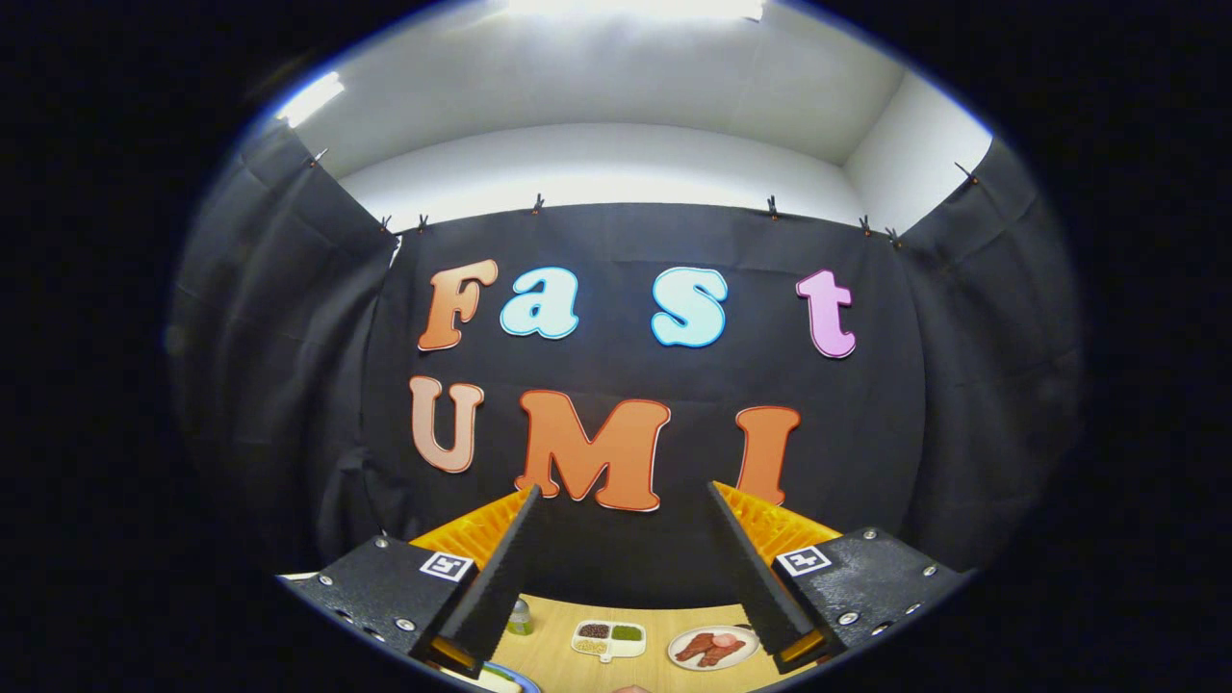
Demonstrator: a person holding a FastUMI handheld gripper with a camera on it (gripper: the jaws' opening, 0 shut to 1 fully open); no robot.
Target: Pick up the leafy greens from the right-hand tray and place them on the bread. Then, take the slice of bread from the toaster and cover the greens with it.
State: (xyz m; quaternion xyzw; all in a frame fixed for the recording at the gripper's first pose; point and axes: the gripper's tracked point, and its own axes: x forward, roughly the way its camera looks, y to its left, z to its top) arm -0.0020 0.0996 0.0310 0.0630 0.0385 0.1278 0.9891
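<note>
The tongs (621, 496) are held up high and gaping wide, nothing between the two black, ribbed fingers (500, 568), which tilt outward with orange backing behind them. Their tips point at the black cloth wall rather than at anything on the tabletop (556, 643).

Low down, between the finger bases, a strip of pale wooden tabletop shows. Nearest, just by the base of the left finger, is the curved blue rim of a plate (510, 678) with something pale on it; too little shows to tell whether that is the bread. A small pinkish thing peeks in at the very bottom, too small to make out.

A little further on, close to the right finger's base, sits a white round plate (713, 647) carrying reddish-brown pieces that look like meat, plus a paler pink piece. Beside it, toward the middle, is a small white divided dish (609, 639): one compartment holds something dark, another something green, a third something yellowish. Left of that, tucked against the left finger, stands a little bottle (520, 617) with a greenish tint.

I can't pick out the leafy greens, their tray or the toaster from here.

Beyond the tabletop hangs the black cloth, with white wall above it.
</note>
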